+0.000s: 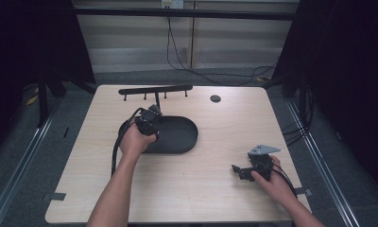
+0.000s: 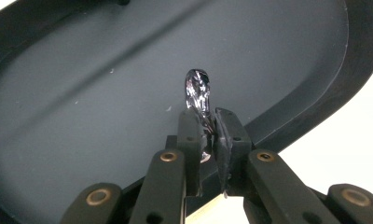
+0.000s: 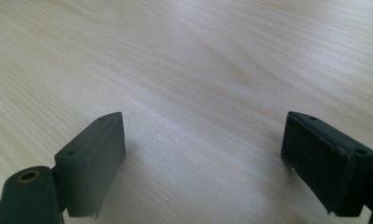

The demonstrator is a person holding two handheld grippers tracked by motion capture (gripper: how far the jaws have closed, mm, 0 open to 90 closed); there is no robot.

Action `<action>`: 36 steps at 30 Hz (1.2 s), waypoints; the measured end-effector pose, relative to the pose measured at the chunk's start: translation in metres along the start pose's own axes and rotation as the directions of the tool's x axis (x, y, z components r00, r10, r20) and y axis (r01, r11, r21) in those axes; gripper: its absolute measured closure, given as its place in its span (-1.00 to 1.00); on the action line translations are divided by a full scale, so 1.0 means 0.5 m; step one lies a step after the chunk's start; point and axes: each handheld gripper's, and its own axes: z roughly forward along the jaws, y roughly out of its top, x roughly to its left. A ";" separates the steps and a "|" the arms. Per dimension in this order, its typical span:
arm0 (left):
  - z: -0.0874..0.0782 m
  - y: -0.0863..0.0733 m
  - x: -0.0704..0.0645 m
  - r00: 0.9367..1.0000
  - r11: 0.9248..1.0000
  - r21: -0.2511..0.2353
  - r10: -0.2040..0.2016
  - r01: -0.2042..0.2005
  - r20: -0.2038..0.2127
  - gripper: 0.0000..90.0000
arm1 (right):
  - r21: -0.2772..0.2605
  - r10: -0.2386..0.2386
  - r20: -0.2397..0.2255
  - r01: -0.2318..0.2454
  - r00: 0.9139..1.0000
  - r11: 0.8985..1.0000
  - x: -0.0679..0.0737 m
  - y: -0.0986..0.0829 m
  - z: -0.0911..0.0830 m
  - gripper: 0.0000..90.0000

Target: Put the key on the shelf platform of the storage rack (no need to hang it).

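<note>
Over the black oval tray (image 1: 187, 137) near the table's (image 1: 215, 198) middle, the left gripper (image 2: 208, 122) hangs w/ jaws pinched nearly together on a small shiny thing (image 2: 197, 91), crinkled & silvery-purple, prob. a foil-wrapped sweet or a twist of foil, can't tell which. It sticks up past the fingertips, upper end free, lower end clamped between the pads. Whether it touches the tray floor isn't clear from the left gripper view; it looks just above it. In the high view the left gripper (image 1: 147, 124) sits at the tray's left end, close to the upright post of the black hook rack (image 1: 155, 89) behind.

Right gripper (image 3: 203, 154) is well apart, low over bare wood near the table's right front, jaws spread wide, nothing between them. In the high view the right gripper (image 1: 251, 168) rests w/ the hand (image 1: 272, 182) behind it, grey plate on top.

Risks, as I judge them:
- grip is on the foil's lower end only; thin & slippery wrap, so it could slide out or pivot if the hand tilts or jerks
- squeezing harder may crush or tear the wrap
- if released from height, a light piece could bounce or skid on the smooth tray & end up against the rim, or over it
- cable (image 1: 115, 149) trailing by the left wrist could snag the tray edge & shift it
- rack post is near; a quick lift could knock it
</note>
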 end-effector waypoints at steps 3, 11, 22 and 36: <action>0.005 0.002 -0.001 1.000 1.000 -0.011 -0.005 0.005 0.000 0.81 | -0.001 0.002 0.000 -0.002 1.000 1.000 0.000 0.000 0.000 -0.71; 0.011 0.002 0.001 1.000 1.000 -0.014 -0.009 0.009 -0.010 0.81 | 0.000 0.000 0.000 0.000 1.000 1.000 0.000 0.000 0.000 -0.71; 0.023 -0.001 0.007 1.000 1.000 -0.009 -0.017 0.016 -0.022 0.81 | 0.000 0.000 0.000 0.000 1.000 1.000 0.000 0.000 0.000 -0.71; 0.035 0.003 0.011 0.999 0.999 -0.025 -0.035 0.035 -0.032 0.80 | -0.001 0.002 0.000 -0.002 1.000 1.000 0.000 0.000 0.000 -0.71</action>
